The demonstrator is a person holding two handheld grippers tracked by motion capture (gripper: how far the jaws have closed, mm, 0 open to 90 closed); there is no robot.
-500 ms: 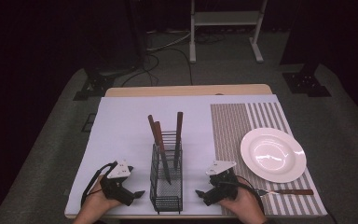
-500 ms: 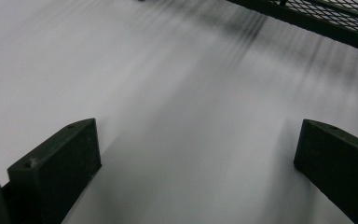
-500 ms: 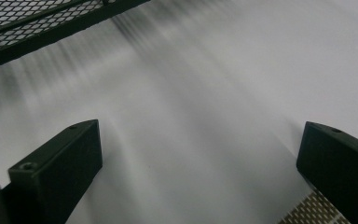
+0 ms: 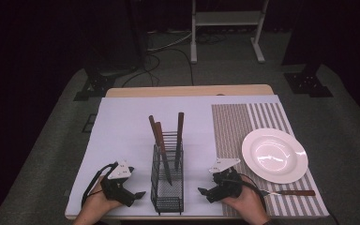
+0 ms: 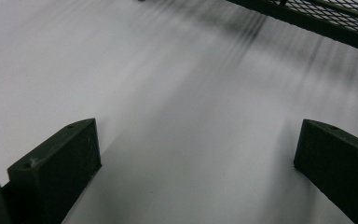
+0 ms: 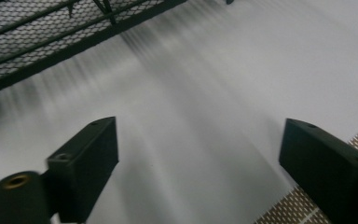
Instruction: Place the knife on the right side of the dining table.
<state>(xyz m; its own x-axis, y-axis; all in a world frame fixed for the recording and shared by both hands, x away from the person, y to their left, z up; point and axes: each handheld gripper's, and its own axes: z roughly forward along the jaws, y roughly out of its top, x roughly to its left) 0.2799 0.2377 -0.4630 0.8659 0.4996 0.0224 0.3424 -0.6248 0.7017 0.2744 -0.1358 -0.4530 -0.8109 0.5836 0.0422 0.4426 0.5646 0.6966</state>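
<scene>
A black wire-mesh caddy (image 4: 168, 185) stands near the table's front edge, with three wooden-handled utensils (image 4: 179, 133) upright in it. My left gripper (image 4: 139, 194) rests low on the white table left of the caddy and points toward it, jaws open and empty (image 5: 196, 154). On the caddy's other side my right gripper (image 4: 202, 191) also points at it, open with nothing between its jaws (image 6: 198, 154). The caddy's mesh wall (image 5: 326, 18) lies at the top right of the left gripper view and at the top left (image 6: 51, 32) of the right gripper view.
A white plate (image 4: 274, 154) sits on a striped placemat (image 4: 229, 126) at the right. A wooden-handled knife (image 4: 293, 192) lies on the mat in front of the plate, just right of my right hand. The mat's corner (image 6: 303, 205) reaches under my right jaw.
</scene>
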